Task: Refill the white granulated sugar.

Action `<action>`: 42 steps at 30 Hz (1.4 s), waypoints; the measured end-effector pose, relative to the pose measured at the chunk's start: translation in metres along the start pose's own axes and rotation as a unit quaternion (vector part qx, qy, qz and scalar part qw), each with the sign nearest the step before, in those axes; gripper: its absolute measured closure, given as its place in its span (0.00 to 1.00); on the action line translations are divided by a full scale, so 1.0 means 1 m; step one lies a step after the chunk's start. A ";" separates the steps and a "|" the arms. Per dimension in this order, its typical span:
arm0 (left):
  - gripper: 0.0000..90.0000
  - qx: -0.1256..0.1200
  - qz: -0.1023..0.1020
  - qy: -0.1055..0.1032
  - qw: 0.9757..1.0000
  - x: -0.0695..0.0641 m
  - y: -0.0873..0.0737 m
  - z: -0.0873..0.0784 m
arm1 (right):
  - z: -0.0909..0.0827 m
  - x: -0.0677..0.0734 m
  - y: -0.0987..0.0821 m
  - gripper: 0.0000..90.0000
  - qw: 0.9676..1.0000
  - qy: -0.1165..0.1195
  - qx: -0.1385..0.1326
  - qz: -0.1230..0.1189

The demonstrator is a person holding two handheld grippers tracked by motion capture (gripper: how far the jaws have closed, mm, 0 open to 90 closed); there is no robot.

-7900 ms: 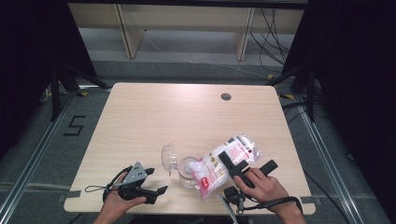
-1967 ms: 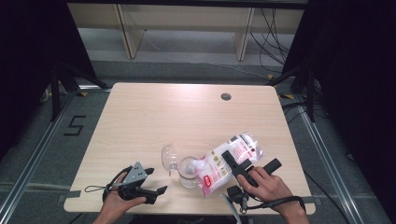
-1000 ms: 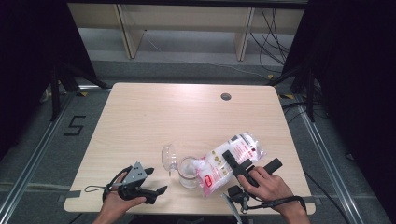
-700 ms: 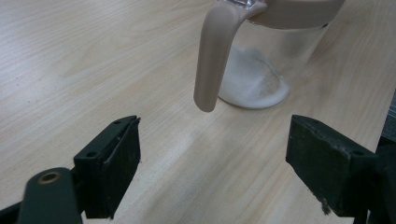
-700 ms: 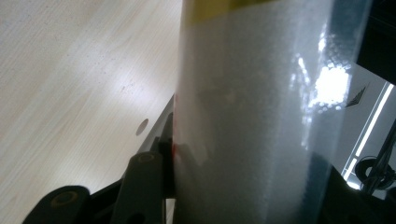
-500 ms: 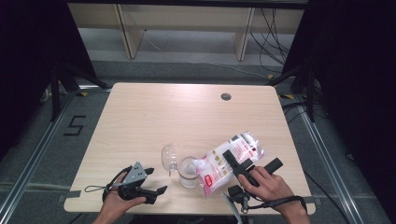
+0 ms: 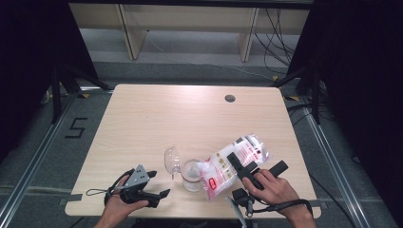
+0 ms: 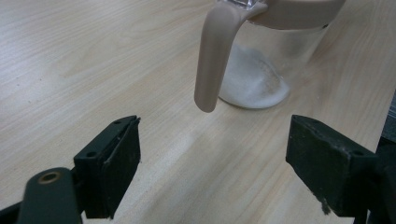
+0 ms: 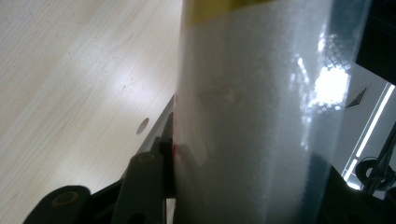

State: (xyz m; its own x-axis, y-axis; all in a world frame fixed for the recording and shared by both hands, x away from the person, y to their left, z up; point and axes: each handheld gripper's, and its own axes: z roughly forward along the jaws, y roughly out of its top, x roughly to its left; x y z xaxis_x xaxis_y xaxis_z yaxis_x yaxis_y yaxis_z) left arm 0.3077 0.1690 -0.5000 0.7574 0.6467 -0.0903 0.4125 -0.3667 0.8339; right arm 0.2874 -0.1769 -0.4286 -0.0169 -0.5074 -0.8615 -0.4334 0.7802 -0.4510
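Bag (image 7: 236, 159) in my right claw (image 7: 242, 167), tilted with its lower end over the jar (image 7: 191, 174). From the high view I see the bag as clear plastic with white grains inside and a red label near the low end, which sits at the jar's mouth. My right gripper view has the bag (image 9: 261, 121) pressed between the jaws, the left jaw tight against its side, so this claw is clamped on the bag. Beyond it I see the table (image 9: 70, 84) and a small round hole in the top.

My left claw (image 7: 154, 185) rests on the table near the front edge, just left of the jar and apart from it. In my left gripper view (image 8: 212, 163) the jaws stand wide with nothing between them. Ahead of them I see the jar (image 8: 261, 70), clear, upright, with a low heap of white grains in the bottom. Its beige handle (image 8: 215, 56) hangs down toward me from a beige rim.

A clear lid (image 7: 172, 160) stands open at the jar's left side. The jar sits toward the front of the table (image 7: 190, 114), between my two hands.
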 end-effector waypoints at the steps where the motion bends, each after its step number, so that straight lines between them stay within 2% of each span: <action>1: 0.19 -0.001 0.000 -0.001 1.000 0.000 0.000 0.000 | 0.000 0.000 0.000 0.69 1.000 0.000 0.000 0.000; 12: 0.19 -0.005 -0.001 -0.001 1.000 0.000 0.000 0.001 | 0.000 0.000 0.001 0.69 1.000 -0.001 0.001 -0.004; 13: 0.19 -0.005 -0.001 0.000 1.000 0.000 0.000 0.001 | 0.000 -0.001 0.001 0.69 1.000 0.009 0.003 -0.008; 30: 0.19 -0.004 0.000 0.000 1.000 0.000 0.000 0.000 | 0.001 -0.001 0.000 0.70 1.000 0.014 0.003 -0.008; 42: 0.19 0.001 0.005 -0.002 1.000 0.001 0.001 0.000 | 0.000 -0.001 0.000 0.72 1.000 0.012 0.003 -0.008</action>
State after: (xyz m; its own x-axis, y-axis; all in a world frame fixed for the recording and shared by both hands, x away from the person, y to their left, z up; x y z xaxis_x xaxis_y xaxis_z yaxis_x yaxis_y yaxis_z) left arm 0.3081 0.1694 -0.4994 0.7633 0.6406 -0.0832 0.4058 -0.3753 0.8333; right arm 0.2877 -0.1762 -0.4278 -0.0313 -0.5277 -0.8489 -0.4288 0.7742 -0.4655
